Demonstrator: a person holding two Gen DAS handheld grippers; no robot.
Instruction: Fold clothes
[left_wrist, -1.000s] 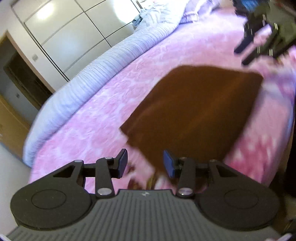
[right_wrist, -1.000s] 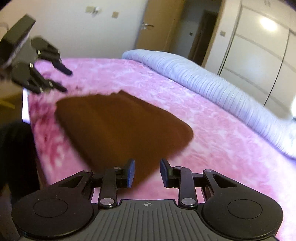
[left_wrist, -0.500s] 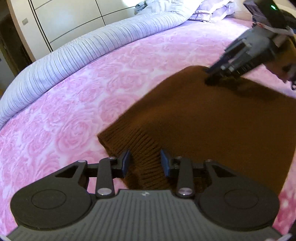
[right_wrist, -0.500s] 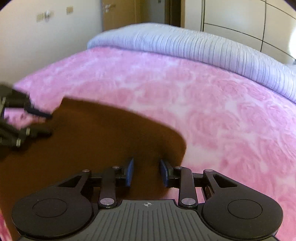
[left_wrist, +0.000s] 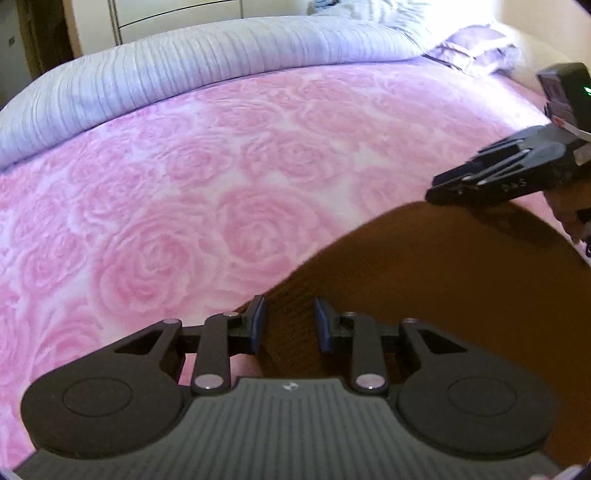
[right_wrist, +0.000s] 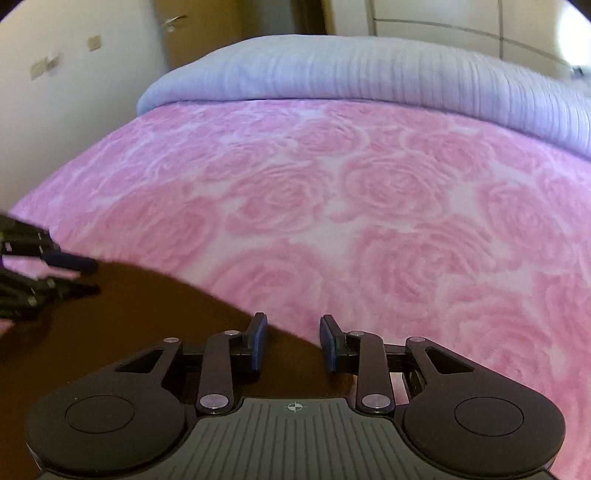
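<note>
Now, left gripper (left_wrist: 287, 322): fingers apart, ribbed corner of brown sweater (left_wrist: 443, 295) seen between them.
Right gripper (right_wrist: 293, 341): fingers apart over sweater edge.
Sweater: laid on pink rose blanket (right_wrist: 369, 192).

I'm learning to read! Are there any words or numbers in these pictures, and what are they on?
No words can be read here.
Right gripper: tiny pale marks on its side, too blurred to read.
Left gripper: only a small logo on its body, no letters.
Right gripper's body in its own view: a crosshair sign, no text.
</note>
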